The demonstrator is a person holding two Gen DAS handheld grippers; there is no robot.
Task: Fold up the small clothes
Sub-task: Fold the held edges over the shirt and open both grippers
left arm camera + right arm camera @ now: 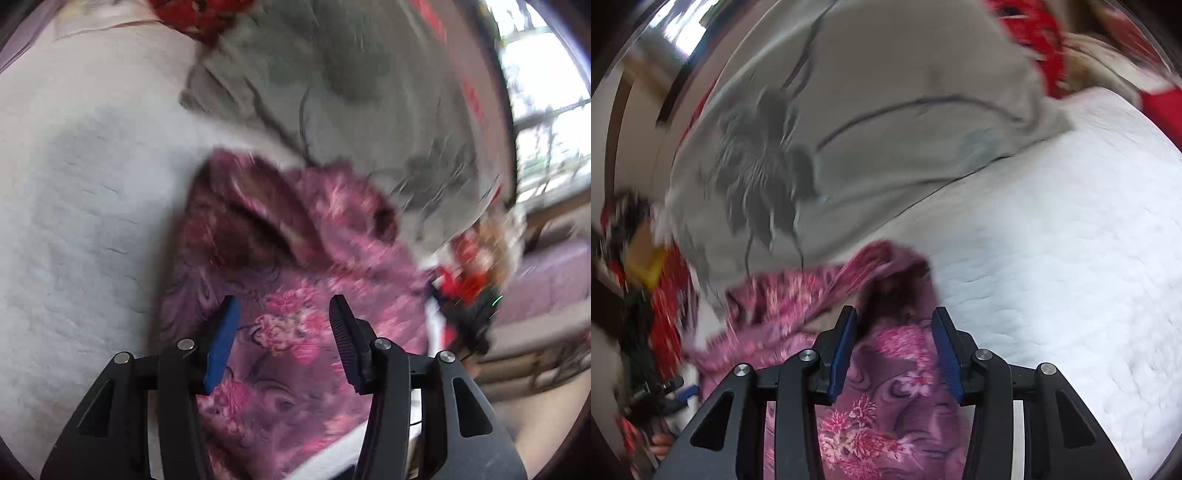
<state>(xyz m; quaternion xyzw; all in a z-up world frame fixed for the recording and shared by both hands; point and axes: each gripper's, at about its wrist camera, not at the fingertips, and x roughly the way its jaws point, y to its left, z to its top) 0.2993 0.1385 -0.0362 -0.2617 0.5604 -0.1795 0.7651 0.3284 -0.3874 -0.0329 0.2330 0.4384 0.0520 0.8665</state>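
A small pink and purple flowered garment (306, 291) lies crumpled on a white quilted bed cover (81, 206). My left gripper (282, 306) is open and hovers just above the garment, with the cloth showing between its fingers. In the right wrist view the same garment (886, 398) lies under my right gripper (895, 317), which is open too, its fingers spread over the cloth near a dark fold. Both views are blurred by motion.
A grey blanket with a dark leaf print (351, 96) (849, 129) lies beyond the garment. Red cloth (188, 14) (1034, 33) sits at the far end of the bed. The other gripper with red and black parts (465, 291) (646, 295) shows at the side. A window (546, 110) is at right.
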